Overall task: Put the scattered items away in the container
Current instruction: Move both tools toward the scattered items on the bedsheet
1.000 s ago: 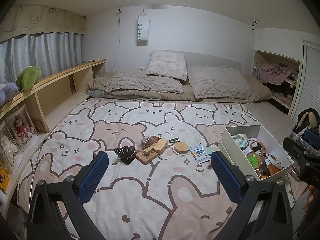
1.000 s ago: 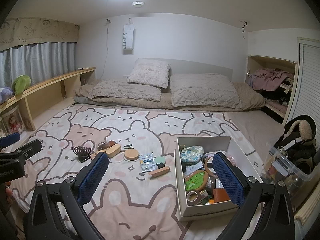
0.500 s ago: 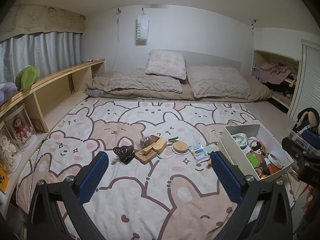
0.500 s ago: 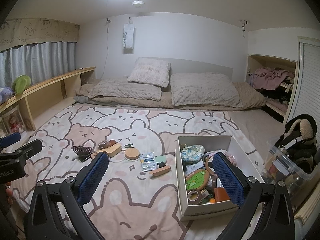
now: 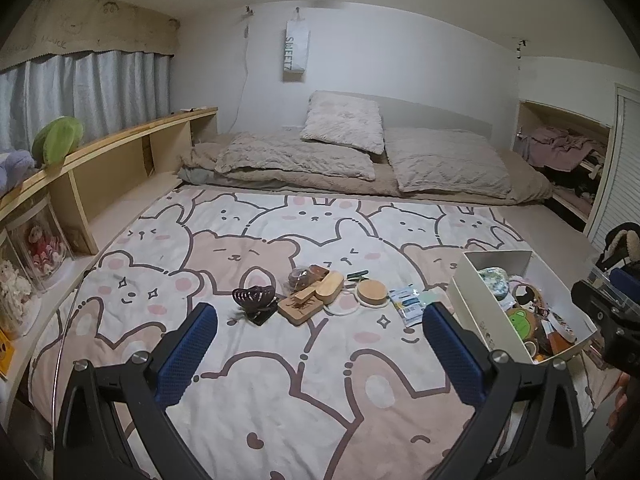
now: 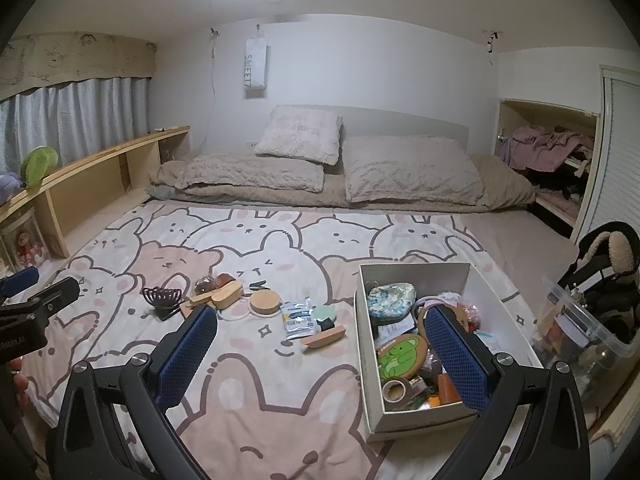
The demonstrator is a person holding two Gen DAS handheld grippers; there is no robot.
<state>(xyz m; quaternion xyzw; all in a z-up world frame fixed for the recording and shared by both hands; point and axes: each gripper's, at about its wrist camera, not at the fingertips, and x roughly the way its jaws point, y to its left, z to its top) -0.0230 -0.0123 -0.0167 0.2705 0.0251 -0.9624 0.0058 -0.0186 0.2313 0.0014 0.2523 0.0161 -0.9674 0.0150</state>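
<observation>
Beside one white box [image 6: 366,344] on the blanket lie one dark hair claw [image 6: 161,298], one round wooden lid [image 6: 264,303], one wooden brush [image 6: 227,295], one printed packet [image 6: 296,317] and one wooden block [image 6: 323,337]. Beyond the box sit three pillows [image 6: 301,134], counted at the wall.

Both wrist views face bedward, side by side — sharing the blanket [image 5: 280,380].

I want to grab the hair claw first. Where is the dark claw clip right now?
The dark claw hair clip lies on the cartoon-animal blanket, leftmost of the scattered items, just left of the wooden block in both wrist views.
</observation>
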